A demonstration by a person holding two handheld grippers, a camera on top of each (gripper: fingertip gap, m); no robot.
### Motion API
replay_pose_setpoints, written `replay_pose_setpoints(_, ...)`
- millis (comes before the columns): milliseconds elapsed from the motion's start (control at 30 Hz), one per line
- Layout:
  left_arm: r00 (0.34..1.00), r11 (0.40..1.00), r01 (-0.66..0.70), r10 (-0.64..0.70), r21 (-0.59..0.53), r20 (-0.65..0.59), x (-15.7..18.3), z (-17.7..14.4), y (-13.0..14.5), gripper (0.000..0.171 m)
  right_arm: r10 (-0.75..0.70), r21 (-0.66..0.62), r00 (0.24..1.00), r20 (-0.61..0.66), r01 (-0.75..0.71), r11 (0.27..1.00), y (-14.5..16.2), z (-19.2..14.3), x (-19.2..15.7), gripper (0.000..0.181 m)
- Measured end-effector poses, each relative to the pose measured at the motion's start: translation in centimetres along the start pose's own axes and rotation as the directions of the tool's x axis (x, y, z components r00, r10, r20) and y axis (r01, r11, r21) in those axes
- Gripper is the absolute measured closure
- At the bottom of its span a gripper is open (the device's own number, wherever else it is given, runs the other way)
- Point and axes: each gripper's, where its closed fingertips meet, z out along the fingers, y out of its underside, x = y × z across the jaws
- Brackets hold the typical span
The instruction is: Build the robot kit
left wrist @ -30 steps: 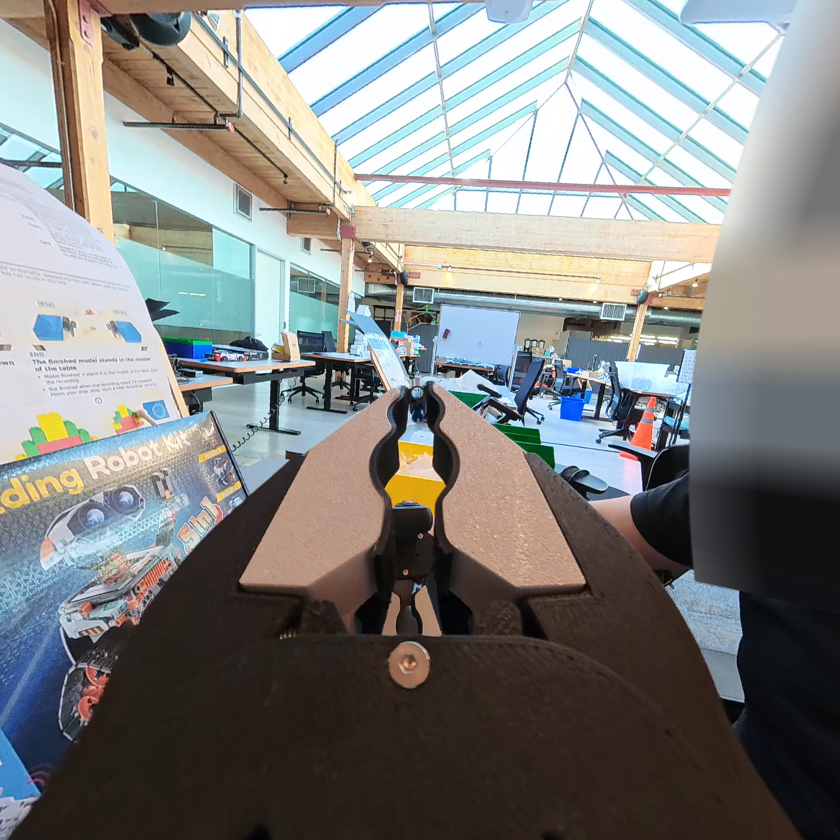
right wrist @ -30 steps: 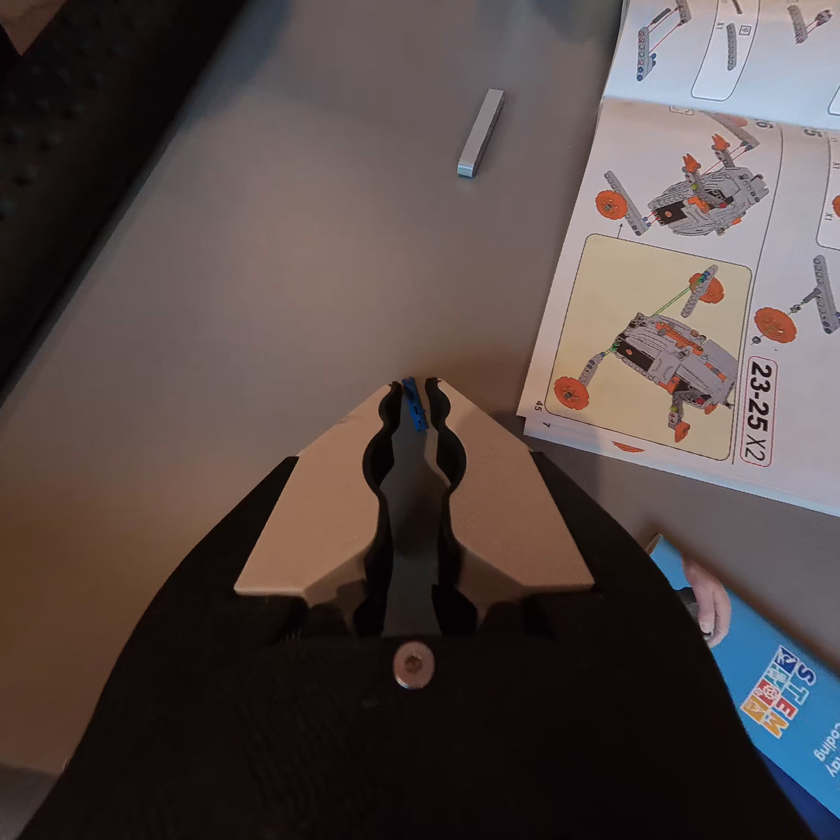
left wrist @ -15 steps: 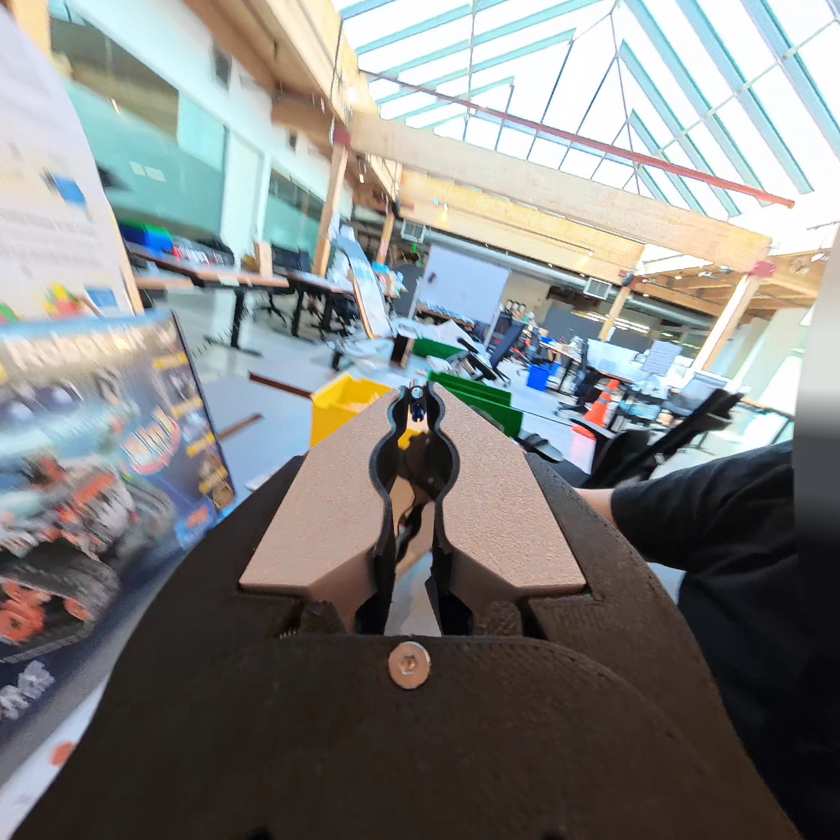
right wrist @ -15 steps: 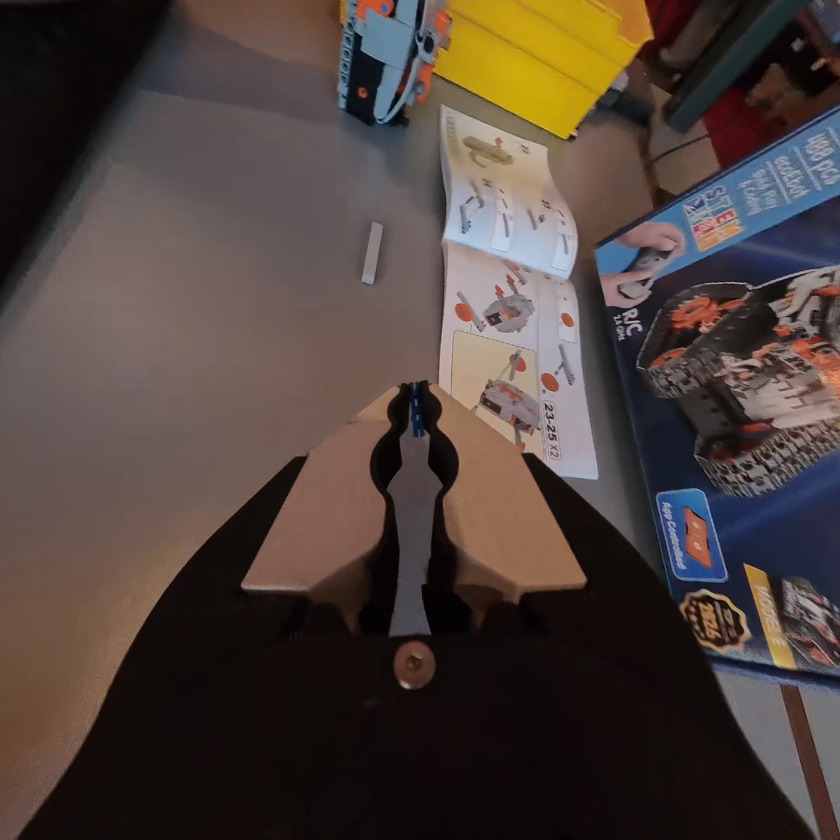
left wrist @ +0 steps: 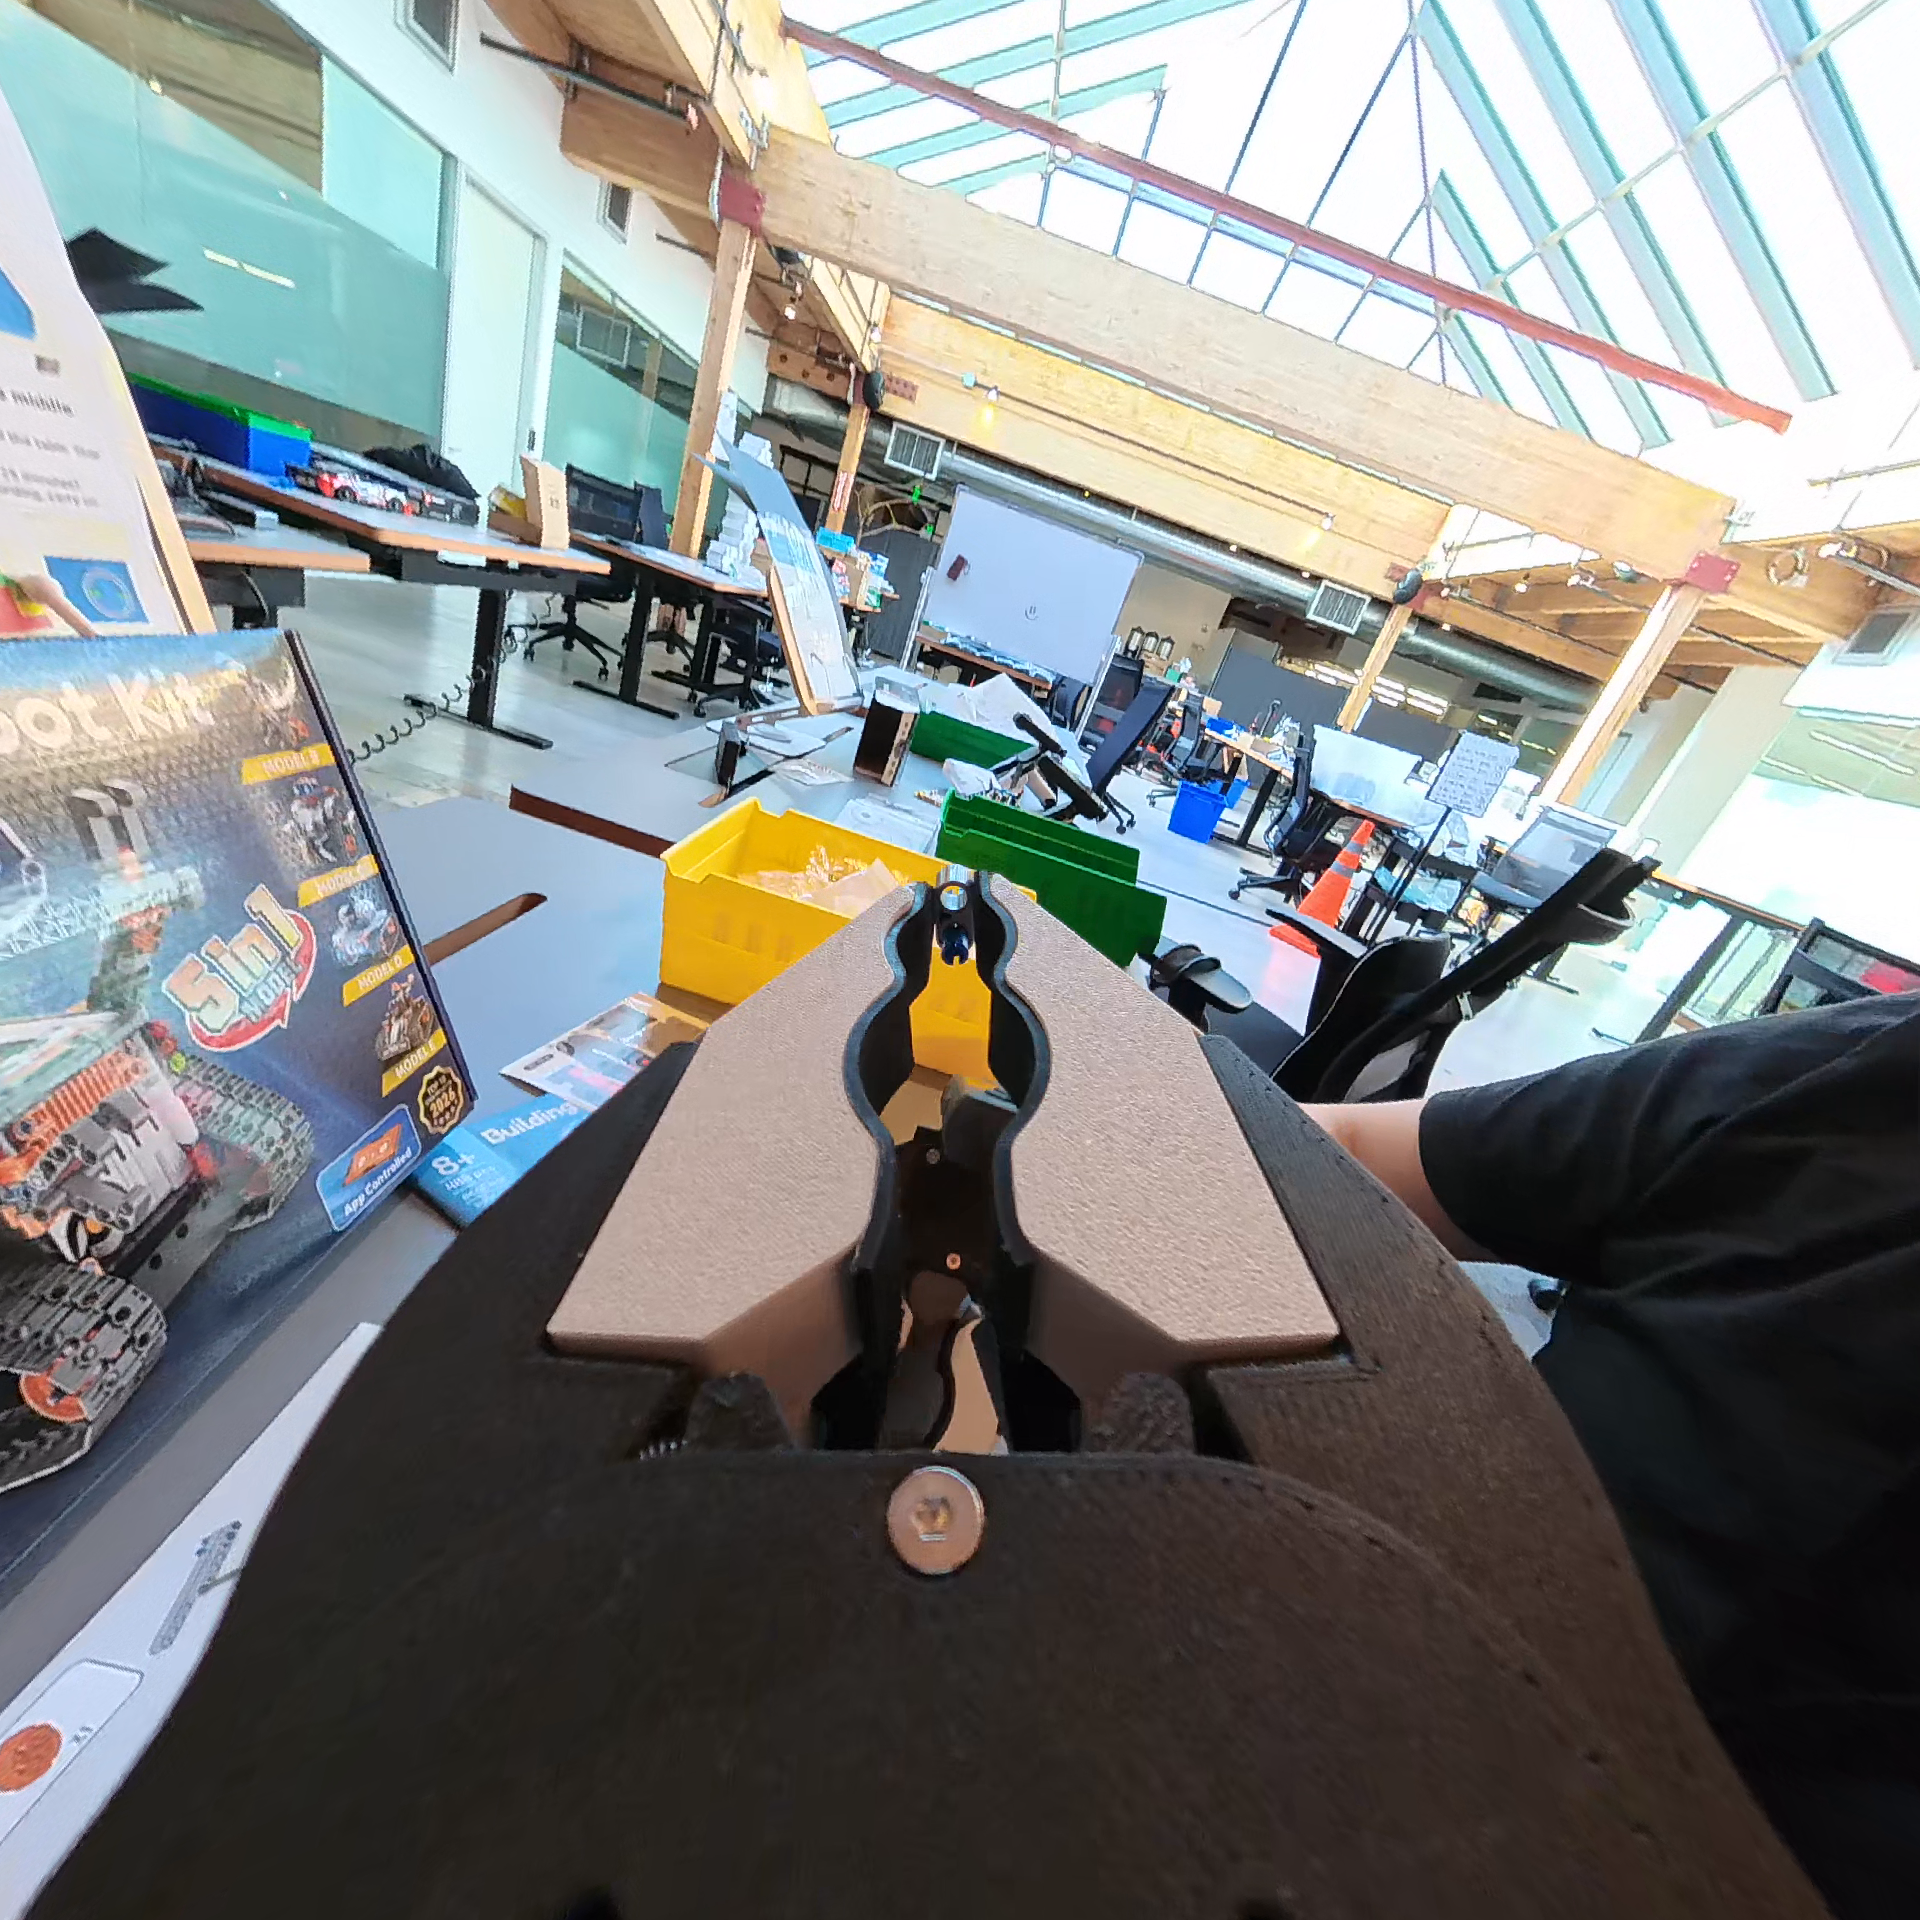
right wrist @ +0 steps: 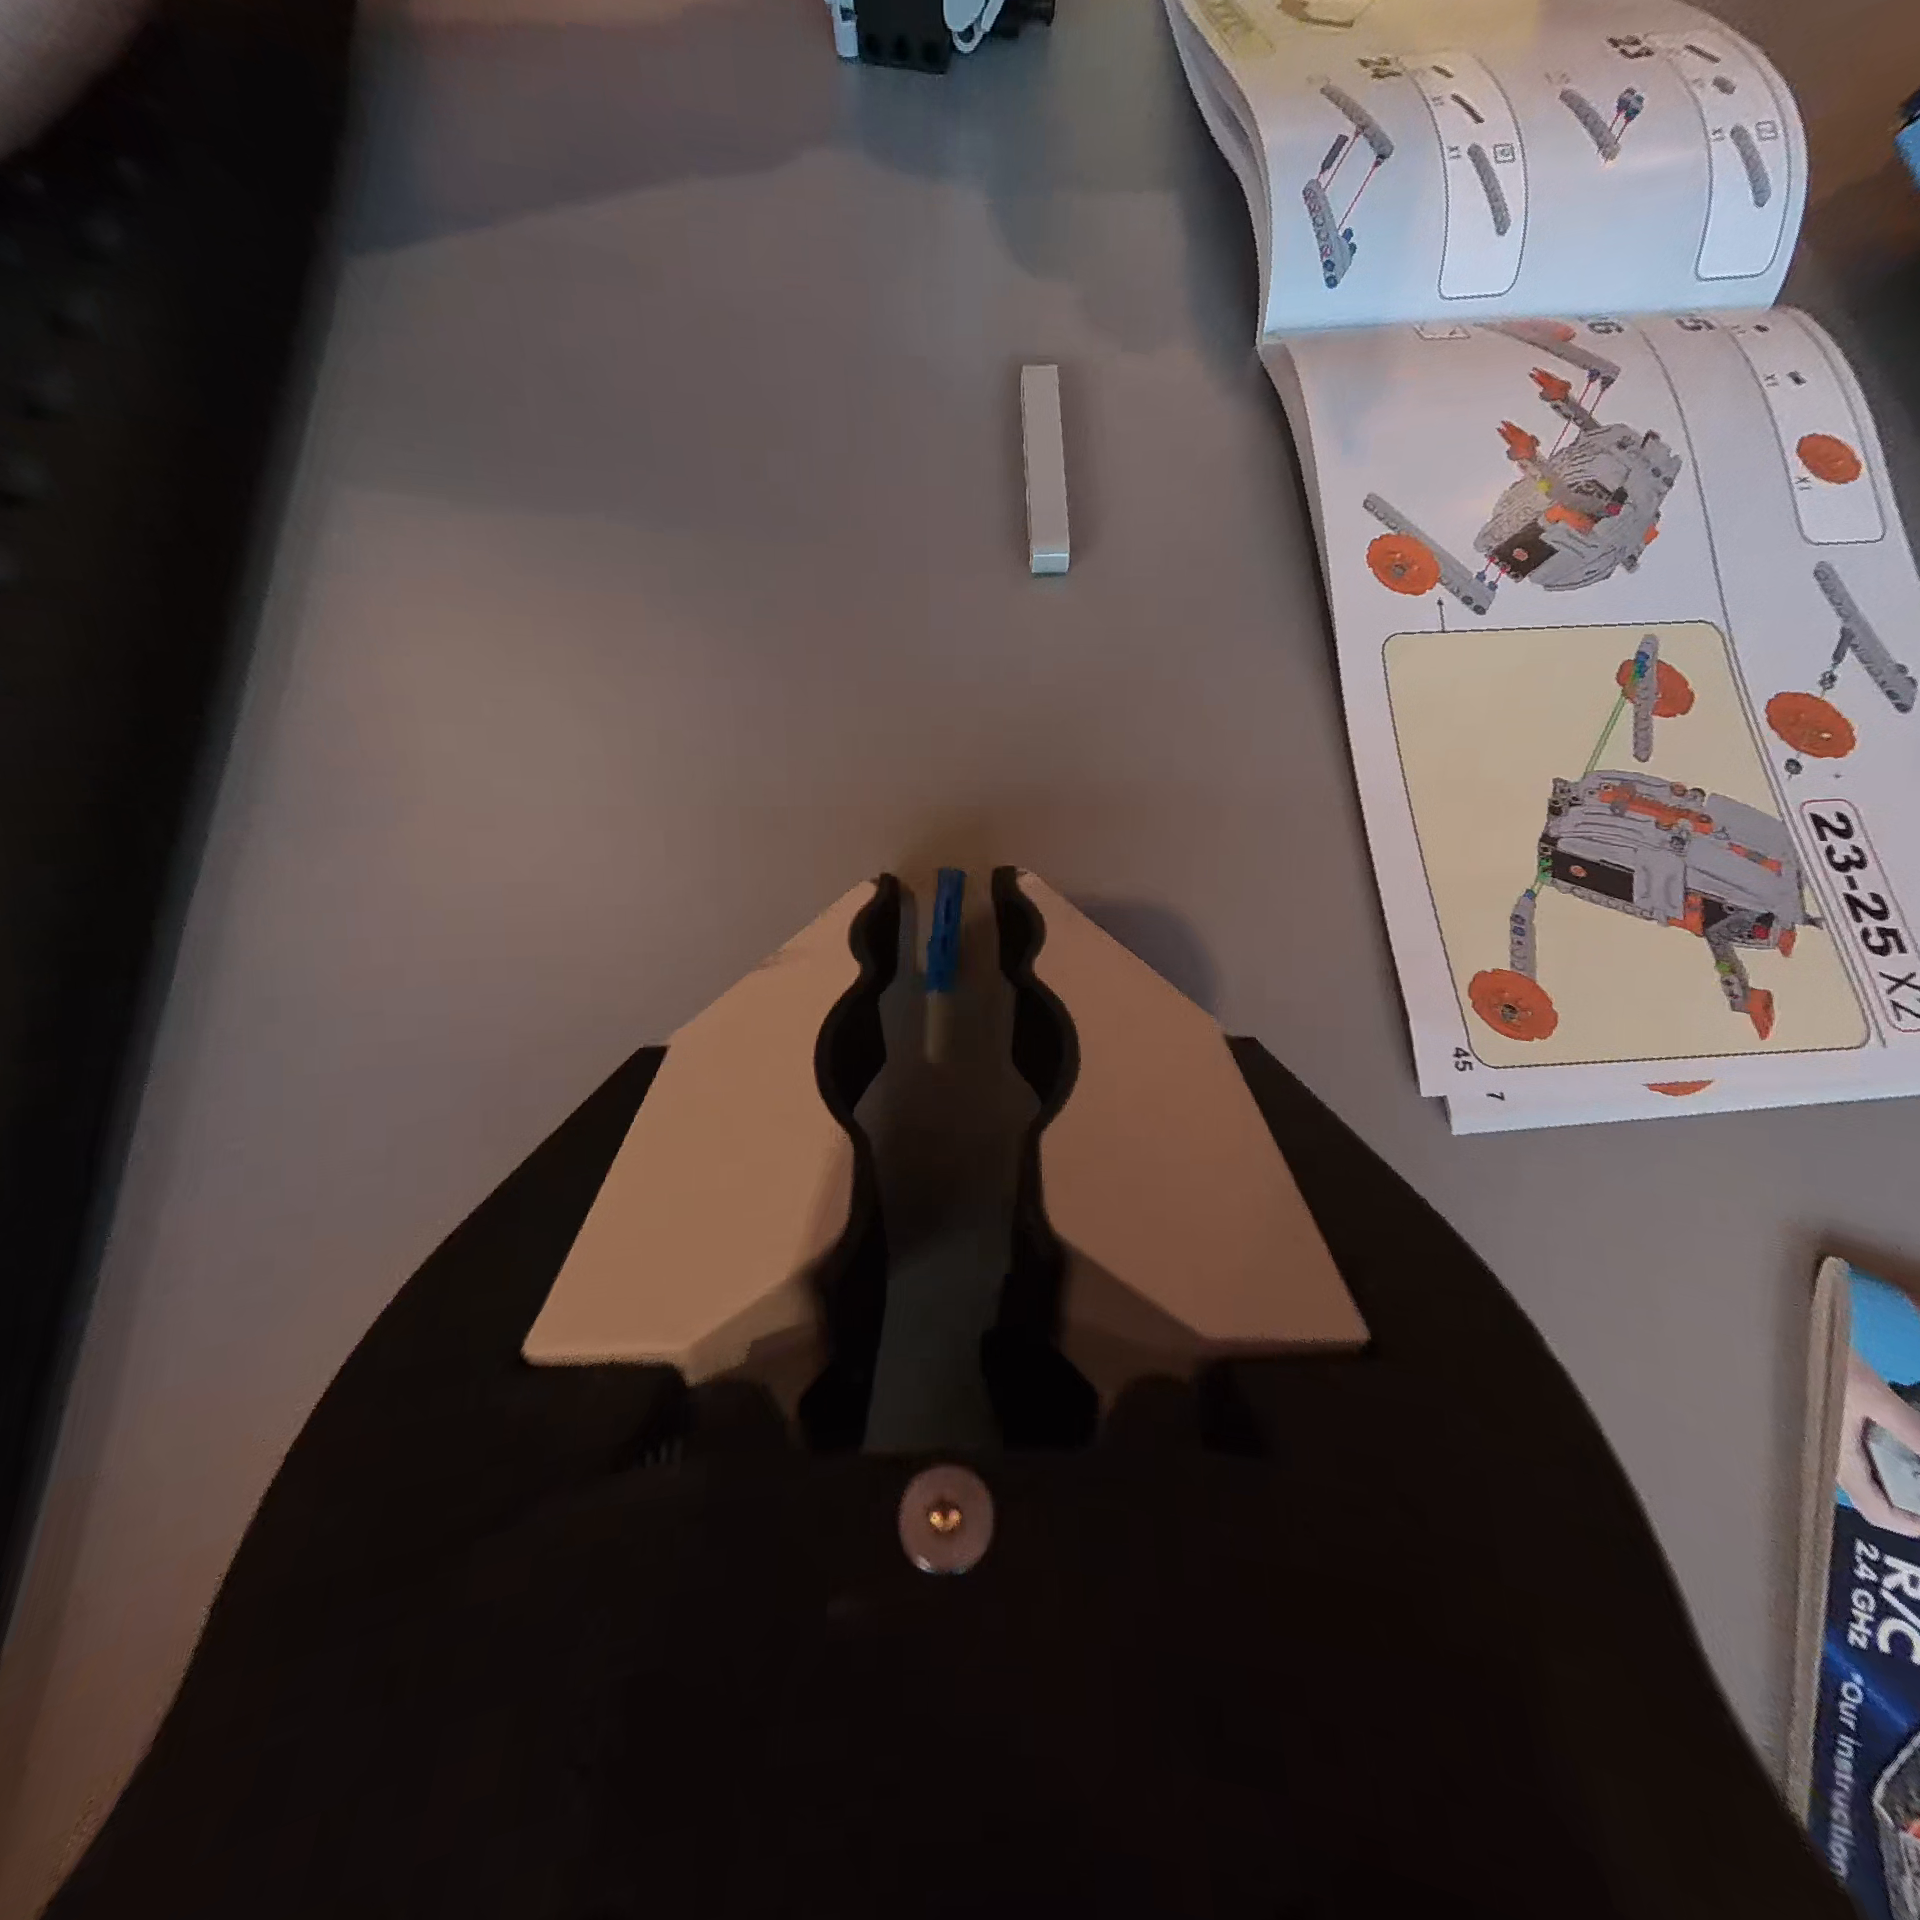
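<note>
1. At the far left of the left wrist view, a toy kit box (left wrist: 197,997) stands upright on the grey tabletop (left wrist: 540,935), and a white sheet (left wrist: 62,416) rises behind it.
2. Further right, a yellow bin (left wrist: 748,914) and a green bin (left wrist: 1049,873) stand side by side on the tabletop.
3. The left gripper (left wrist: 953,904) is held above the tabletop and points toward these bins. Its fingers (left wrist: 769,1101) are nearly pressed together and pinch a small blue and grey pin (left wrist: 952,920) at the tips.
4. At the right edge, a person's arm in a black sleeve (left wrist: 1683,1174) comes into the picture.
5. In the right wrist view, the right gripper (right wrist: 943,894) is low over the bare tabletop (right wrist: 623,623). Its fingers (right wrist: 748,1122) are spread a little, and a blue pin with a grey end (right wrist: 943,940) lies in the gap. I cannot tell if they touch it.
6. Ahead of it, slightly to the right, a grey bar (right wrist: 1044,468) lies flat, well apart from the gripper.
7. Further right, an open instruction booklet (right wrist: 1621,623) lies on the tabletop.
8. In the lower right corner, the edge of a blue box (right wrist: 1870,1558) is visible.
</note>
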Motion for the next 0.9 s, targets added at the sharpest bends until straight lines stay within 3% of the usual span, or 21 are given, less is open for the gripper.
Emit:
replay_pose_setpoints(267, 1.0, 1.0, 0.008, -0.008, -0.015, -0.003, -0.33, 0.3, 0.51, 0.166, -0.083, 0.004, 0.995, -0.064, 0.083, 0.997, 0.3, -0.54, 0.14, 0.16)
replay_pose_setpoints(900, 1.0, 0.999, -0.006, 0.006, -0.035, 0.0, -0.11, 0.61, 0.92, 0.166, 0.024, -0.002, 1.0, 0.003, -0.024, 1.0, 0.41, -0.32, 0.36, 0.171)
